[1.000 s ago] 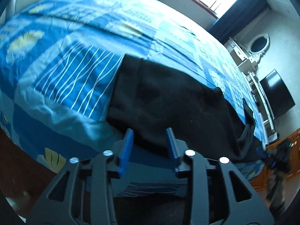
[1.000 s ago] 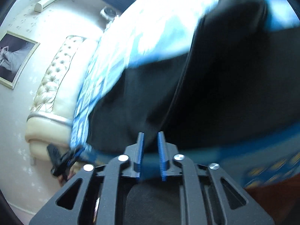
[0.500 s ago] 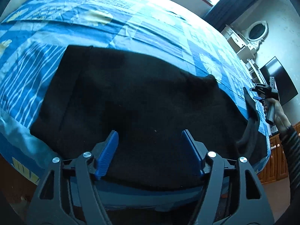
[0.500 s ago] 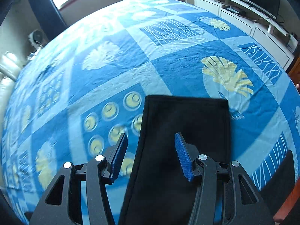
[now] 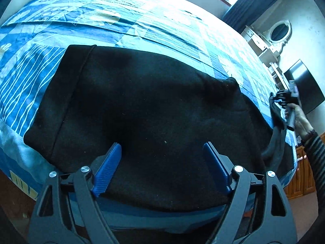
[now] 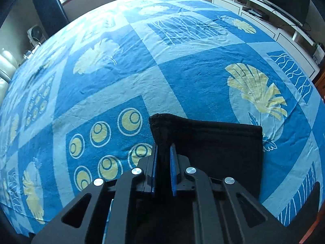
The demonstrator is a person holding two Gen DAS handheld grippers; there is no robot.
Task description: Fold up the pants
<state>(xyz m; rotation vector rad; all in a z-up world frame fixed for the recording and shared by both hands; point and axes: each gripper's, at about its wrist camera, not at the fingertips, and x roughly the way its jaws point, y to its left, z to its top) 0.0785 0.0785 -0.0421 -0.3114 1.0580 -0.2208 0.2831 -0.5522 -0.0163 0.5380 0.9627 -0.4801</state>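
both tongs over pants point(image 5: 142, 105): right tongs point(image 6: 163, 152) pinching hem, left tongs point(image 5: 162, 152) opening above.

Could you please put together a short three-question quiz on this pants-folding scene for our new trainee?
1. True or false: the right gripper is clamped on a corner of the black pants.
2. What is the state of the left gripper?
A. gripping the bedspread
B. jaws apart, opening over the pants
C. out of view
3. Fill in: the pants lie on a blue patterned ____.

Key:
1. True
2. B
3. bedspread
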